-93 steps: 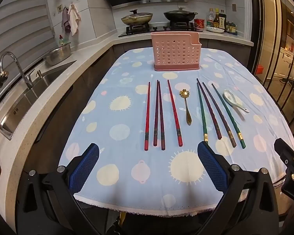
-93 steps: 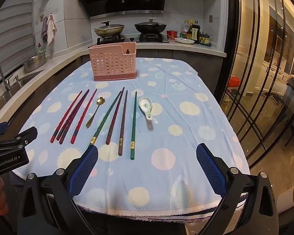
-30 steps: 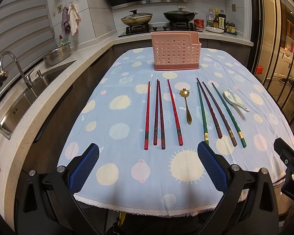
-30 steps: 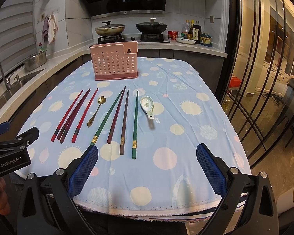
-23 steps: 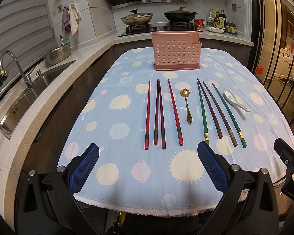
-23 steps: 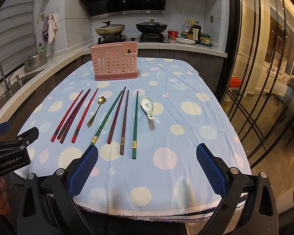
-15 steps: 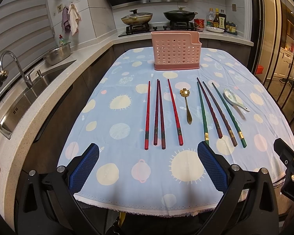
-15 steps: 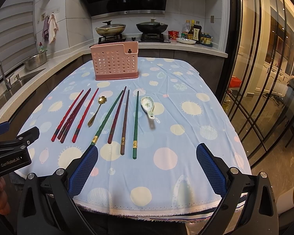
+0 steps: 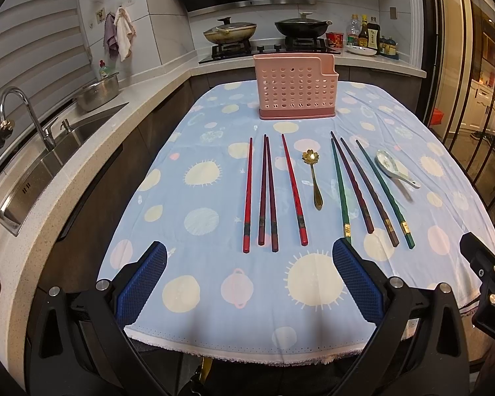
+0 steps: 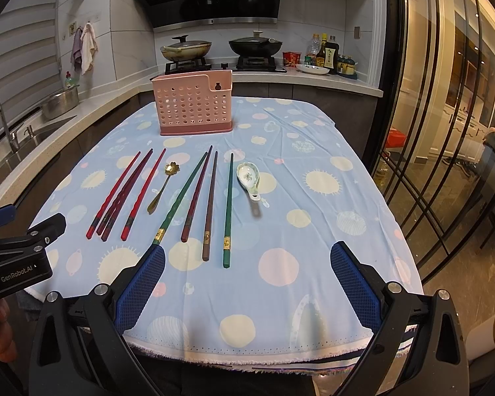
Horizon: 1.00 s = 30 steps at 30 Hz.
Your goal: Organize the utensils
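Observation:
A pink perforated utensil holder (image 9: 295,87) (image 10: 194,104) stands at the far end of the table. On the blue cloth lie several red chopsticks (image 9: 267,194) (image 10: 125,194), a gold spoon (image 9: 313,178) (image 10: 161,186), several green and brown chopsticks (image 9: 366,188) (image 10: 208,201) and a white ceramic spoon (image 9: 392,168) (image 10: 249,180). My left gripper (image 9: 249,283) is open and empty above the near table edge. My right gripper (image 10: 247,283) is open and empty, near the table edge, right of the chopsticks.
The table (image 9: 198,310) carries a blue spotted cloth. A sink with a tap (image 9: 33,138) runs along the left counter. A stove with two pans (image 9: 267,33) is behind. Glass doors (image 10: 445,132) stand at the right.
The right gripper has crept slightly forward; the left gripper has stayed still. Nothing on the table has moved.

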Each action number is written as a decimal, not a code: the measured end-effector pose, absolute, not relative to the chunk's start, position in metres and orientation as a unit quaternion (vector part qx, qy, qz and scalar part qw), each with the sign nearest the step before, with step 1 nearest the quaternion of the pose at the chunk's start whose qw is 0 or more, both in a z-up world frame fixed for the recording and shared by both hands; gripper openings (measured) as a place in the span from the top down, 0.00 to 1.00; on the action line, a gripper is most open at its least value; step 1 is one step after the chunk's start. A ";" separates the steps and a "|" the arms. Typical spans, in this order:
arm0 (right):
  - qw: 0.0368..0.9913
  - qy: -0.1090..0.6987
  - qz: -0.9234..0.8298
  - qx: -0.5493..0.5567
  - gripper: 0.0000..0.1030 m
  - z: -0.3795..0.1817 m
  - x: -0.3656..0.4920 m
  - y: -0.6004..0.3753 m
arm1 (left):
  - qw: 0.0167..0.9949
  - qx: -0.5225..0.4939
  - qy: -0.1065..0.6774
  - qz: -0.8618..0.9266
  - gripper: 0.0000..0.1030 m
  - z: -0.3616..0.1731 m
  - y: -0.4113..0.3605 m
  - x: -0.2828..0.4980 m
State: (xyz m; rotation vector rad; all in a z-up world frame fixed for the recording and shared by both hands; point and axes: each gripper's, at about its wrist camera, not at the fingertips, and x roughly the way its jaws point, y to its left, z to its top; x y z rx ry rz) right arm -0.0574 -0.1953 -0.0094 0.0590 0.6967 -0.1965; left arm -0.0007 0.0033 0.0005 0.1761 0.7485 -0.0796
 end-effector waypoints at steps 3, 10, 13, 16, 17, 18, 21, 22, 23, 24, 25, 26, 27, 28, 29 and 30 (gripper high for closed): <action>0.935 0.341 -0.096 0.029 0.07 -0.009 -0.058 -0.195 | 0.926 0.085 0.366 -0.039 0.07 0.000 0.003 -0.001; 0.932 0.347 -0.100 0.033 0.07 -0.016 -0.056 -0.199 | 0.920 0.063 0.385 -0.032 0.07 -0.009 0.017 0.010; 0.927 0.358 -0.106 0.039 0.07 -0.023 -0.052 -0.206 | 0.915 0.059 0.399 -0.020 0.07 -0.020 0.028 0.022; 0.923 0.366 -0.112 0.044 0.07 -0.029 -0.045 -0.213 | 0.905 0.047 0.422 -0.003 0.07 -0.036 0.043 0.040; 0.922 0.368 -0.114 0.046 0.07 -0.031 -0.043 -0.215 | 0.902 0.038 0.430 0.000 0.07 -0.041 0.049 0.047; 0.920 0.371 -0.117 0.048 0.07 -0.034 -0.040 -0.217 | 0.900 0.030 0.435 0.002 0.07 -0.045 0.054 0.052; 0.915 0.380 -0.124 0.050 0.07 -0.040 -0.031 -0.222 | 0.896 0.023 0.443 0.001 0.07 -0.057 0.058 0.066; 0.914 0.383 -0.126 0.052 0.07 -0.043 -0.027 -0.224 | 0.895 0.027 0.446 -0.002 0.07 -0.060 0.057 0.070; 0.912 0.386 -0.127 0.052 0.07 -0.045 -0.023 -0.226 | 0.894 0.032 0.448 -0.005 0.07 -0.064 0.054 0.075; 0.911 0.389 -0.128 0.052 0.07 -0.046 -0.019 -0.227 | 0.892 0.037 0.450 -0.008 0.07 -0.067 0.052 0.079; 0.910 0.390 -0.130 0.052 0.07 -0.047 -0.017 -0.227 | 0.891 0.040 0.452 -0.011 0.07 -0.071 0.049 0.083; 0.910 0.391 -0.130 0.052 0.07 -0.047 -0.013 -0.228 | 0.890 0.042 0.454 -0.014 0.07 -0.074 0.048 0.088; 0.910 0.391 -0.131 0.053 0.07 -0.047 -0.010 -0.229 | 0.889 0.046 0.455 -0.016 0.07 -0.077 0.046 0.092; 0.910 0.390 -0.131 0.053 0.07 -0.047 -0.006 -0.229 | 0.889 0.050 0.455 -0.016 0.07 -0.079 0.045 0.095; 0.910 0.390 -0.131 0.054 0.07 -0.047 -0.003 -0.230 | 0.889 0.053 0.455 -0.014 0.07 -0.081 0.044 0.098; 0.910 0.389 -0.131 0.054 0.07 -0.046 0.000 -0.230 | 0.889 0.055 0.455 -0.013 0.07 -0.083 0.044 0.101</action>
